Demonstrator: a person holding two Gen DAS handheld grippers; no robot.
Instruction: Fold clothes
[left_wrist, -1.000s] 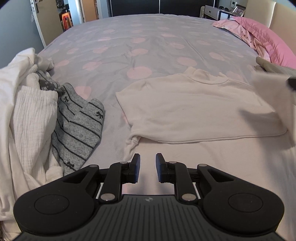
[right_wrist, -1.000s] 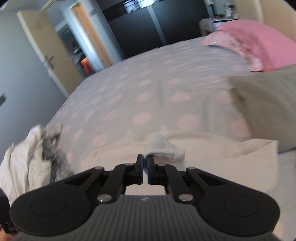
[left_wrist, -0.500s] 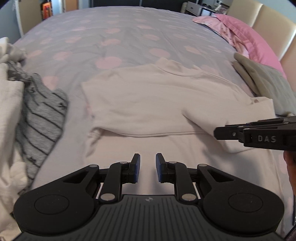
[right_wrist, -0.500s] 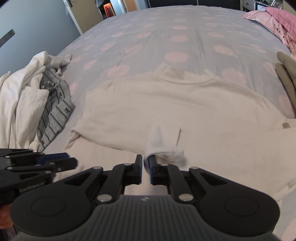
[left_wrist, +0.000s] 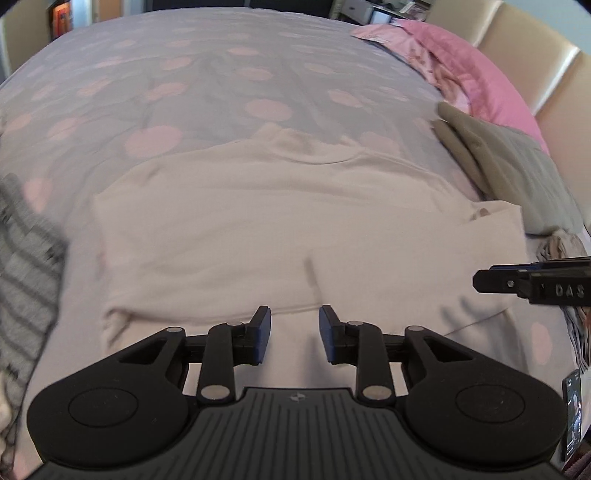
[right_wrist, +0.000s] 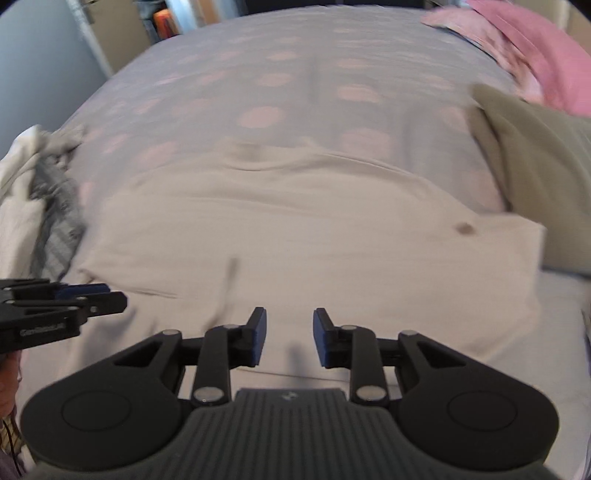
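Two grippers hang over the bed, both with jaws spread apart and nothing between them. The left gripper (left_wrist: 294, 334) sits low in the middle of its own view, its blue-faced fingers (left_wrist: 260, 328) just at the near hem of the cream top (left_wrist: 280, 225); I cannot tell whether they touch the cloth. The top lies flat across the centre of the frame, collar toward the far side, with a sleeve folded in over its lower right part. It rests on a grey duvet (left_wrist: 221, 74) with pink dots. The right gripper (right_wrist: 289, 338) is likewise low and central in its view, over the near edge of the same top (right_wrist: 295, 229). Each tool shows in the other's camera: the right one pokes in at the right edge of the left view (left_wrist: 535, 286), the left one at the left edge of the right view (right_wrist: 55, 304). A grey striped garment (left_wrist: 26, 266) lies at the left edge of the left view, blurred, and in the right view it sits against a white pile (right_wrist: 18, 192) at the left. An olive cushion (left_wrist: 509, 173) lies just beside the top on the right, and a pink pillow (left_wrist: 480, 77) sits beyond it in the upper right.
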